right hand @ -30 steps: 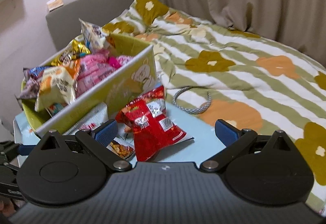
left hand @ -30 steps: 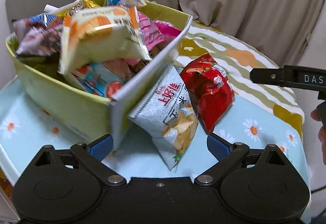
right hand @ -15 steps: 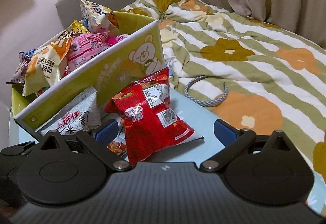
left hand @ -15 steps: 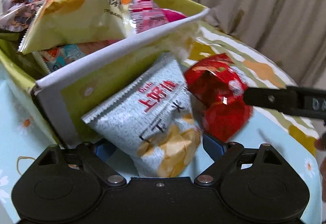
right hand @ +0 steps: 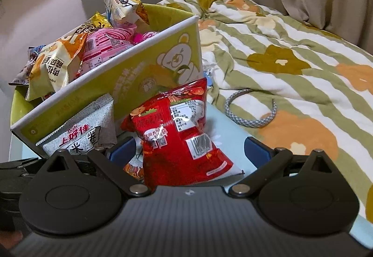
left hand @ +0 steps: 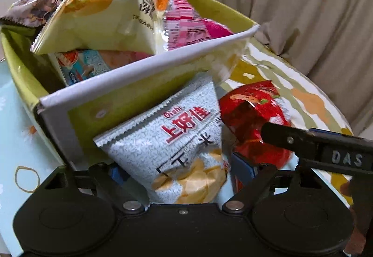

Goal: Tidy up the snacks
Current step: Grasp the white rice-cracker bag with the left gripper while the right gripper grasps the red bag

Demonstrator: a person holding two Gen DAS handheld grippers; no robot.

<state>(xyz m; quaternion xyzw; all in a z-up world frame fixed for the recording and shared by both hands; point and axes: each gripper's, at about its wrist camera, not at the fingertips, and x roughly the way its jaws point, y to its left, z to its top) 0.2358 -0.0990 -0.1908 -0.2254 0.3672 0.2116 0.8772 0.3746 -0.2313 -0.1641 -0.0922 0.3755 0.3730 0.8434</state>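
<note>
A green box [left hand: 130, 103] full of snack bags stands on the light blue table; it also shows in the right wrist view [right hand: 144, 75]. A grey chip bag [left hand: 177, 152] leans against its front wall, between the open fingers of my left gripper [left hand: 179, 170]. A red snack bag [right hand: 179, 138] leans beside it, between the open fingers of my right gripper [right hand: 188, 149]. The red bag [left hand: 251, 121] and the right gripper's finger [left hand: 314, 142] also show in the left wrist view. The grey bag [right hand: 86, 131] shows at left in the right wrist view.
A bed with a striped flower quilt [right hand: 291, 51] lies right of the table. A braided grey cord [right hand: 251, 114] lies at the table's edge. Curtains [left hand: 303, 12] hang behind. A rubber band [left hand: 25, 180] lies on the table [right hand: 230, 131] at left.
Both grippers have moved forward toward the box. The grey bag now sits between the left fingers and the red bag between the right fingers. Both stay open.
</note>
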